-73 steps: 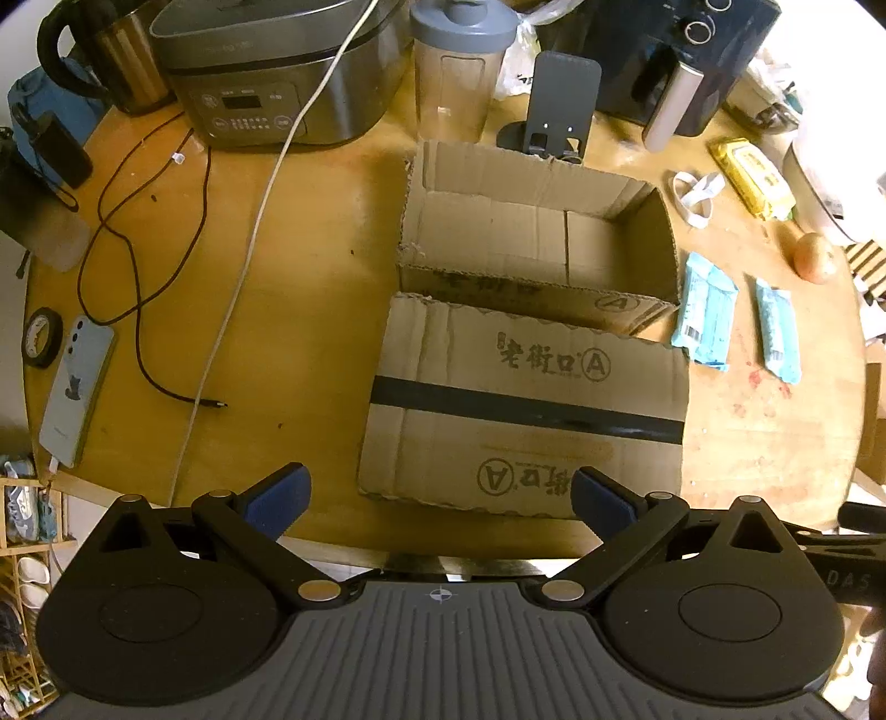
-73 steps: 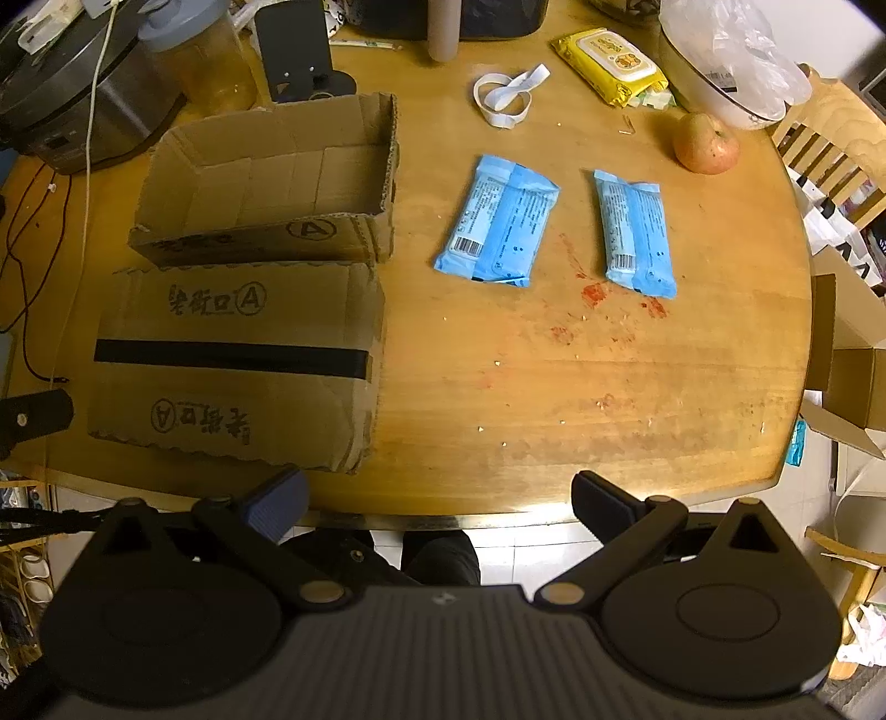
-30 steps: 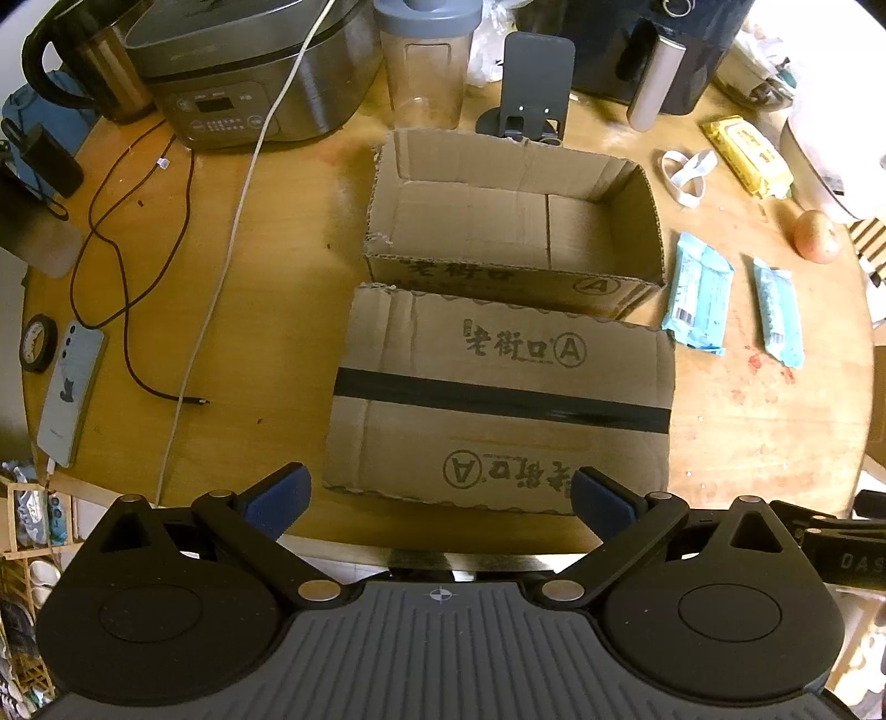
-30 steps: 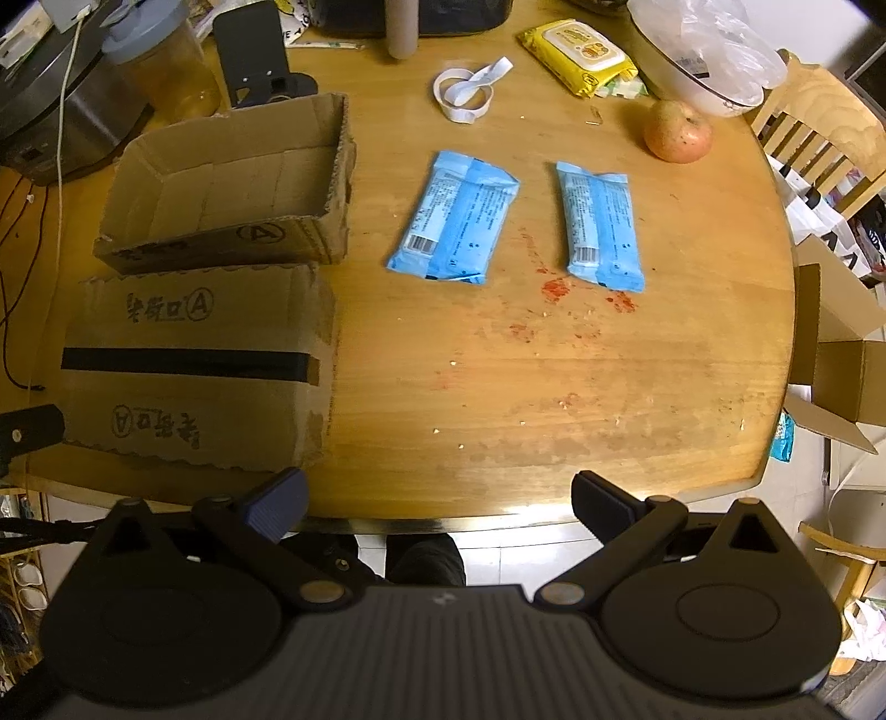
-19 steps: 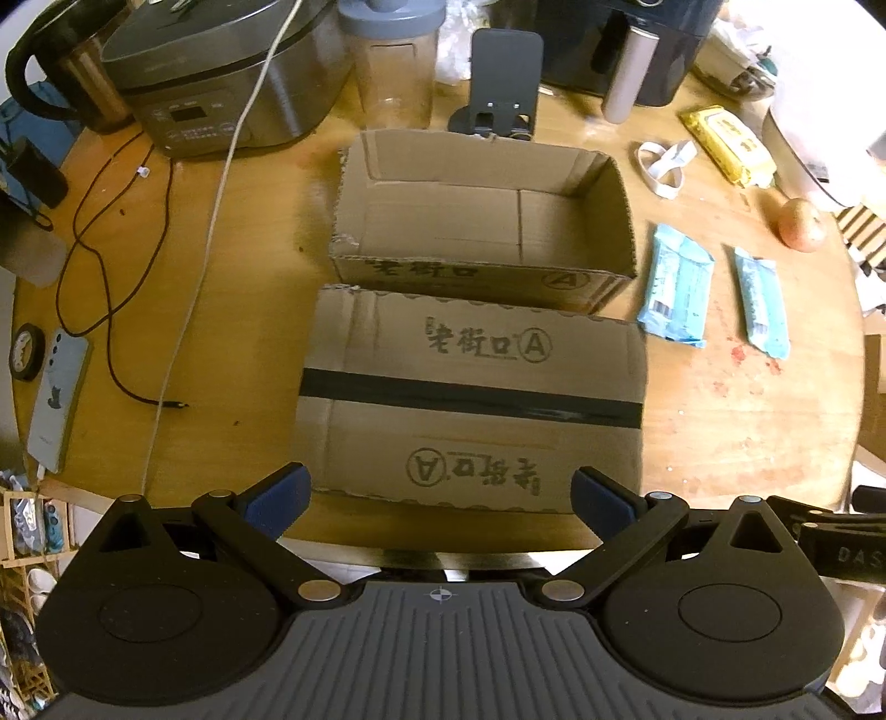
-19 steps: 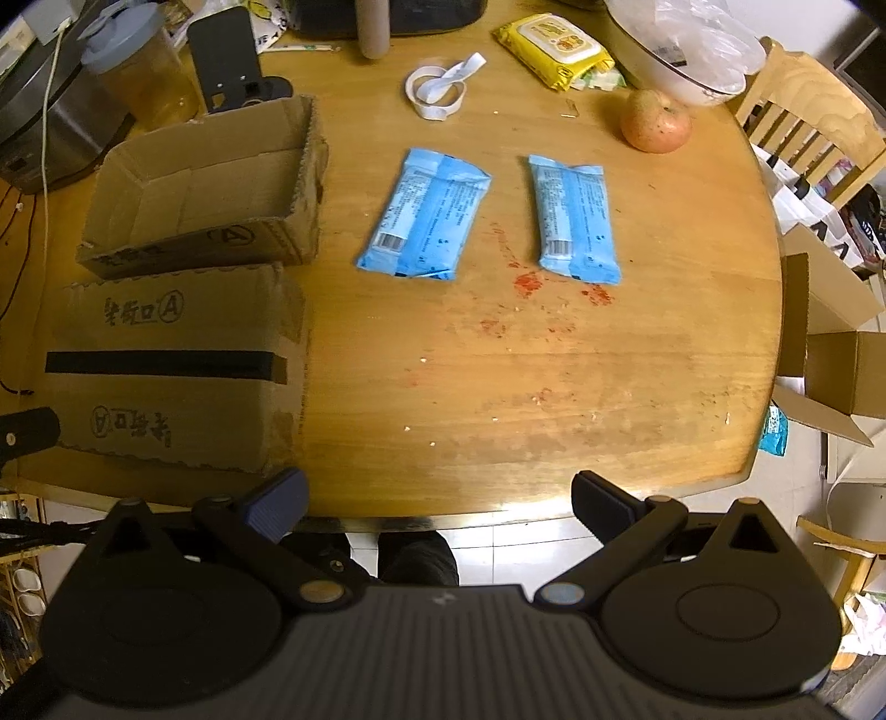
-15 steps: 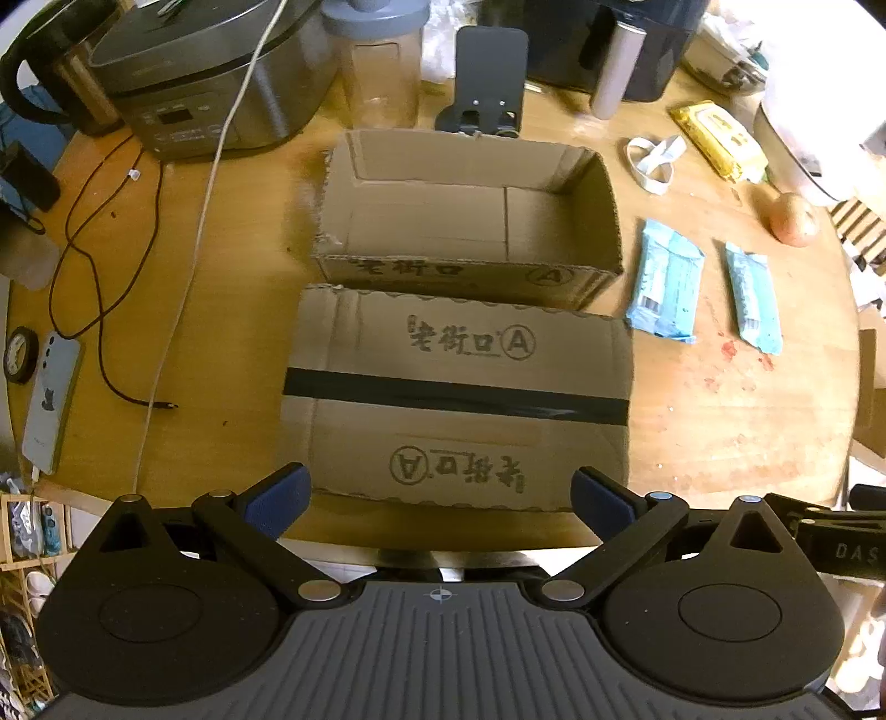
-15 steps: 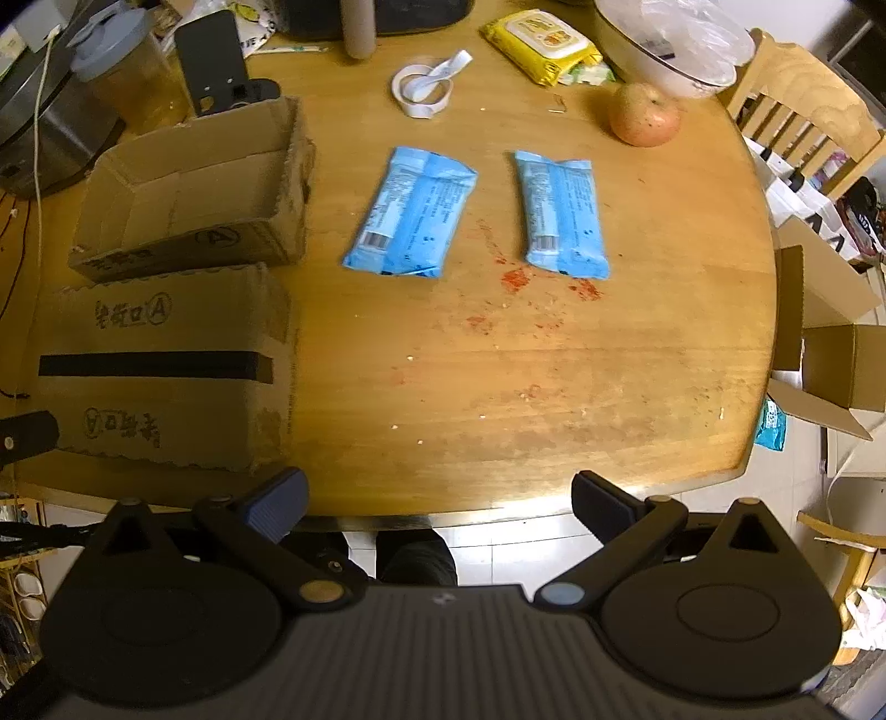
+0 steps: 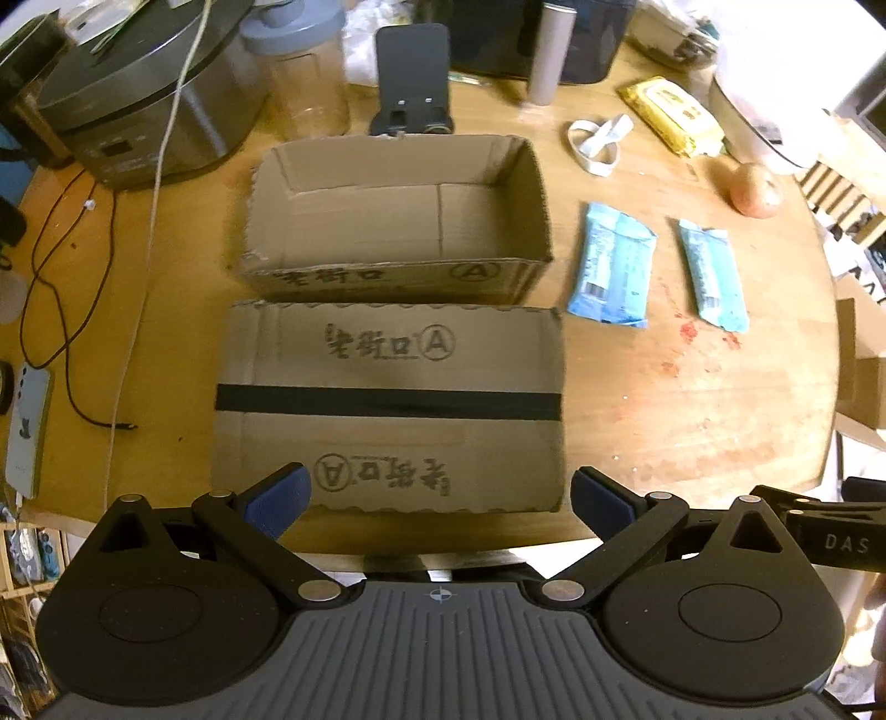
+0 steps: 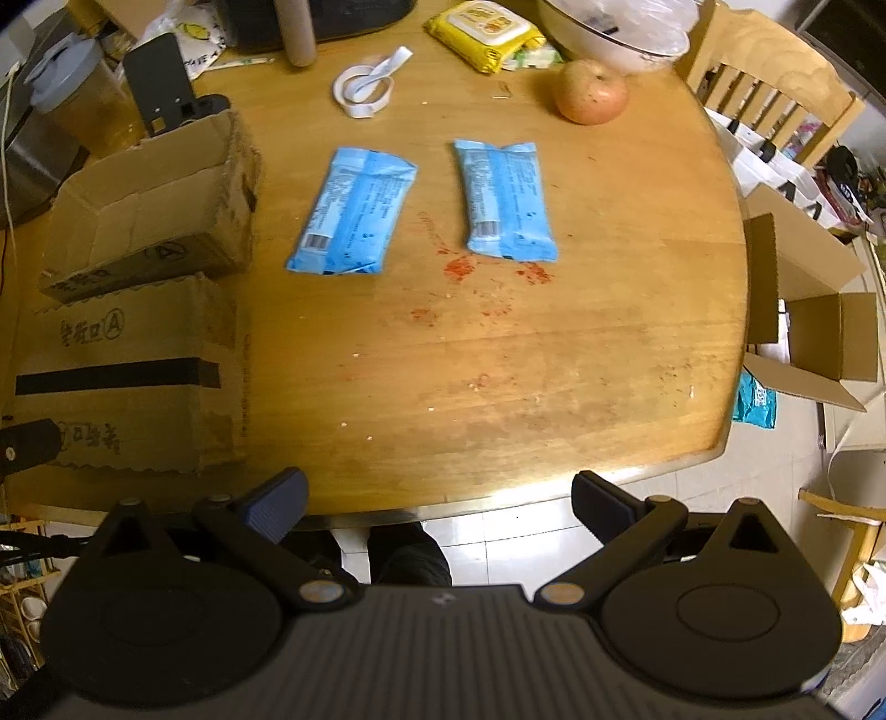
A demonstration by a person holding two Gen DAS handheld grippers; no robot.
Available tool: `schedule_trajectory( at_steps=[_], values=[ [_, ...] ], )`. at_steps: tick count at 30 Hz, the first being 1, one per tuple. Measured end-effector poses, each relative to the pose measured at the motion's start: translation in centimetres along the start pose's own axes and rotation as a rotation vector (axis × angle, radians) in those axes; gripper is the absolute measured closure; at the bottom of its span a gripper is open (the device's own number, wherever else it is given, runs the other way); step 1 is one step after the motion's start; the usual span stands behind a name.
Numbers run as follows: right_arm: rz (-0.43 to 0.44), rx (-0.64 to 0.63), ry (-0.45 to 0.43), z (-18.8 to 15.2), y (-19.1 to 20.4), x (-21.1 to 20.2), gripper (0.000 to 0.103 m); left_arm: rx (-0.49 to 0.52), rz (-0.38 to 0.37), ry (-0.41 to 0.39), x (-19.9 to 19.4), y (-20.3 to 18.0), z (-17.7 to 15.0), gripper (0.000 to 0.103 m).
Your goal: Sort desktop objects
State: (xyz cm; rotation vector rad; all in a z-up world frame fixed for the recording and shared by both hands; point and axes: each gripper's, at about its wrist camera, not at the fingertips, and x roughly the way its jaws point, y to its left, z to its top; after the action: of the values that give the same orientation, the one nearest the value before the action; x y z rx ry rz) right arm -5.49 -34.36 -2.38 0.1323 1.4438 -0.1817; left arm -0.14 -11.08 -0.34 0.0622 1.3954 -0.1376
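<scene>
Two blue snack packets lie flat on the round wooden table: the left packet (image 10: pixel 351 211) (image 9: pixel 612 271) and the right packet (image 10: pixel 504 199) (image 9: pixel 711 274). An open, empty cardboard box (image 9: pixel 396 219) (image 10: pixel 149 207) stands left of them. Its flat lid with black tape (image 9: pixel 387 407) (image 10: pixel 124 376) lies in front of it. My left gripper (image 9: pixel 440 495) is open and empty above the table's near edge, over the lid. My right gripper (image 10: pixel 437 495) is open and empty at the near edge, well short of the packets.
At the back stand a rice cooker (image 9: pixel 138 94), a clear jar (image 9: pixel 302 72), a black phone stand (image 9: pixel 412 83), a tape roll (image 10: pixel 362 88), a yellow wipes pack (image 10: pixel 487 33), an apple (image 10: pixel 590 91) and a bowl (image 10: pixel 620 33). A phone (image 9: pixel 25 429) and cables (image 9: pixel 66 277) lie far left. An open box (image 10: pixel 814 310) sits off the right edge.
Both grippers have drifted to the right and pulled slightly higher, so the box and packets sit further left in each view. The jaws stay open. Nothing on the table has moved.
</scene>
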Motion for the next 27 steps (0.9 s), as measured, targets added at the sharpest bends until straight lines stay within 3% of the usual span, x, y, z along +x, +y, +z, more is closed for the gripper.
schedule_trajectory(
  at_steps=[27],
  values=[
    [-0.017, 0.168, 0.01, -1.5, -6.6, 0.2, 0.0, 0.183, -0.017, 0.022, 1.4, -7.7, 1.1, 0.0]
  ],
)
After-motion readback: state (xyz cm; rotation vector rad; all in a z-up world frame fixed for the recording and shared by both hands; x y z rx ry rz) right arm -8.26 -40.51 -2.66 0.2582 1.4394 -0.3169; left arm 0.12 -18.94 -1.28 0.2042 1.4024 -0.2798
